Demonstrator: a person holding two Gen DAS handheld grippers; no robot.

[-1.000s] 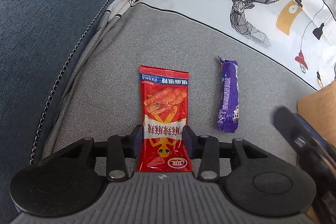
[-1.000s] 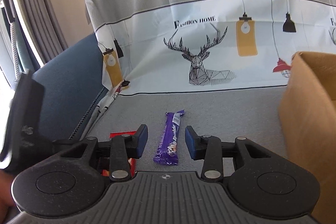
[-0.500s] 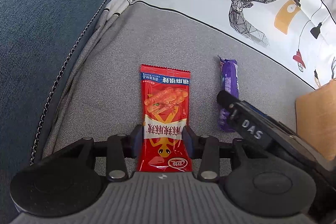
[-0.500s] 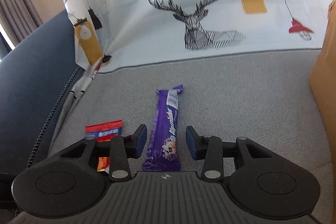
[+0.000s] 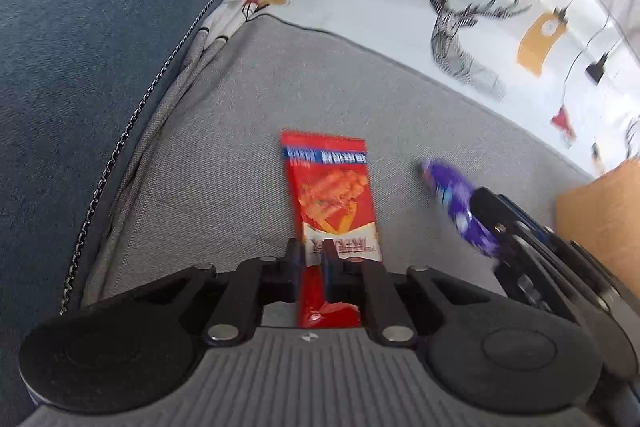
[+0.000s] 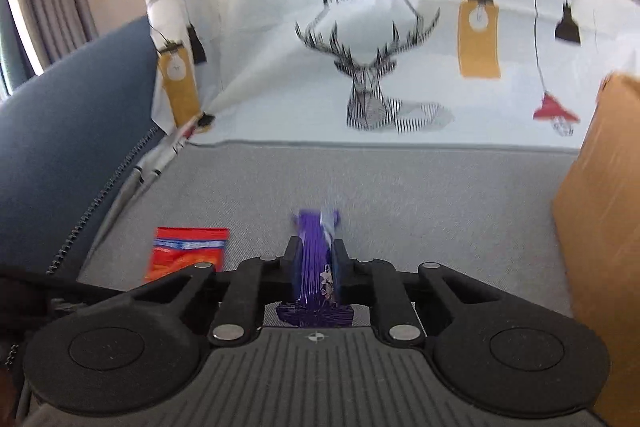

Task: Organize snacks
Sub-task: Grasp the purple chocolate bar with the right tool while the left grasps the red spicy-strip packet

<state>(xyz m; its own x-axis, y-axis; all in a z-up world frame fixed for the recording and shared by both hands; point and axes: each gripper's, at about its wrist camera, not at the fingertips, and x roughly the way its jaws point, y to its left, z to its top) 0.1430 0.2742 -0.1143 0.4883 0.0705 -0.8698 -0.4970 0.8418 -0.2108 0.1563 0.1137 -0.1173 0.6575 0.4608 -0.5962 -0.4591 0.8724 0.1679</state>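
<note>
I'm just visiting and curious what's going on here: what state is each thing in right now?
Left gripper: jaws just closed, shut on the red snack packet.
Red snack packet: pinched and creased at its near end, far end lying on the grey cover.
Right gripper: jaws just closed, shut on the purple snack bar.
Purple snack bar: squeezed between the pads.
Cardboard box: standing at the right; inside not visible.

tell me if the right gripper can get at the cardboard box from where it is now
Probably yes. The box stands just right of the right gripper with only bare grey cloth between them, though its fingers are already shut on the purple bar.
</note>
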